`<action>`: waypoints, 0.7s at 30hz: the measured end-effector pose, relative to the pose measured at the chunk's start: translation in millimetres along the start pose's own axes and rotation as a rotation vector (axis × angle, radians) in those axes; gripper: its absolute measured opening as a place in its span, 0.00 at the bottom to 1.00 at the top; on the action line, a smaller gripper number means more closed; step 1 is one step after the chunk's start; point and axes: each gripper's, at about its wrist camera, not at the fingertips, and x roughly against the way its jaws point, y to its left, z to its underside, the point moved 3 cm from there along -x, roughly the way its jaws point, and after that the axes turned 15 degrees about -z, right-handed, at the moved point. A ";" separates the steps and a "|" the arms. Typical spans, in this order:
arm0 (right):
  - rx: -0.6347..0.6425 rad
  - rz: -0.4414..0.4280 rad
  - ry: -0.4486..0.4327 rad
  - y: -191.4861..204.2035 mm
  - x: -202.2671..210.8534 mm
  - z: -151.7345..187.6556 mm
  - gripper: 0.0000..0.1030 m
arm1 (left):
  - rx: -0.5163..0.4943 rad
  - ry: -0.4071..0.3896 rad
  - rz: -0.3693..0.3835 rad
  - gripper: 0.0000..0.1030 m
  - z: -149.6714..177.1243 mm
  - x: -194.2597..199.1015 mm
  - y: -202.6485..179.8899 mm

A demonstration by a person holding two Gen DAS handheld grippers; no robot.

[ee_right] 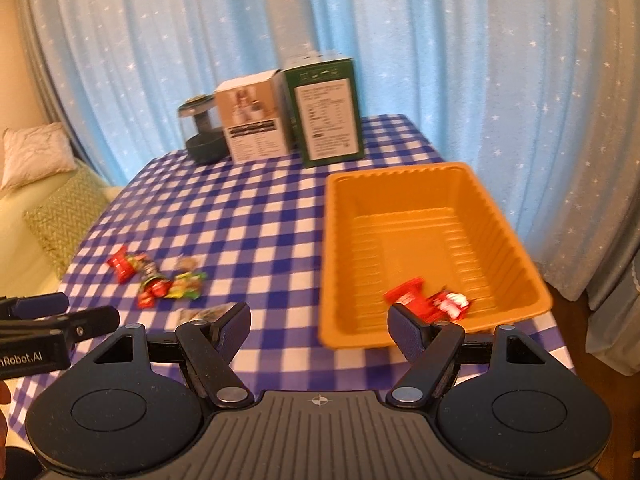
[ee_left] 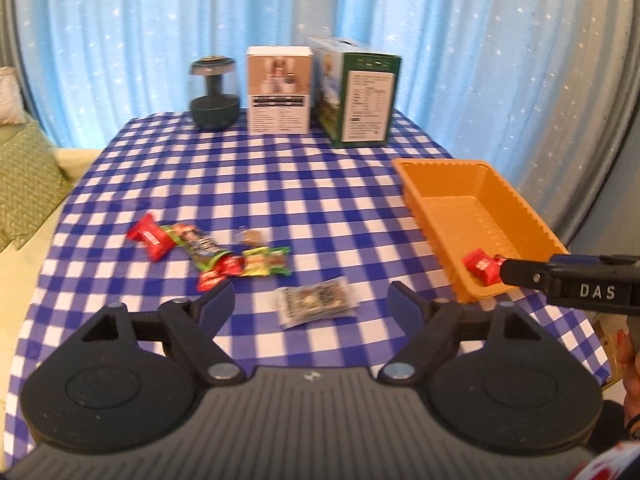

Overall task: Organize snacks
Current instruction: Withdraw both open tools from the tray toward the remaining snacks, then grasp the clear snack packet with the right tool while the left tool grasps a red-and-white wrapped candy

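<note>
Two red snacks (ee_right: 428,303) beyond right hand-held gripper (ee_right: 318,324)

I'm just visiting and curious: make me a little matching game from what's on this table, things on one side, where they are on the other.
Things:
1. red wrapped candies
2. clear snack packet
3. green box
4. dark jar

Places:
A. far edge, leftmost of the three things standing there
B. inside the orange tray
C. lying on the checked cloth, nearest the left claw
D. far edge, right of the white box

Pairs: 1-B, 2-C, 3-D, 4-A
</note>
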 end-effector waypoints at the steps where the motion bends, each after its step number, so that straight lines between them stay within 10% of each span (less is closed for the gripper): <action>1: 0.002 -0.006 0.002 4.2 -0.3 2.5 0.73 | 0.011 -0.002 -0.004 0.81 2.1 2.0 5.9; 21: 0.039 -0.070 0.071 52.4 -31.3 44.2 0.73 | 0.033 0.031 -0.066 0.88 36.3 -3.3 70.7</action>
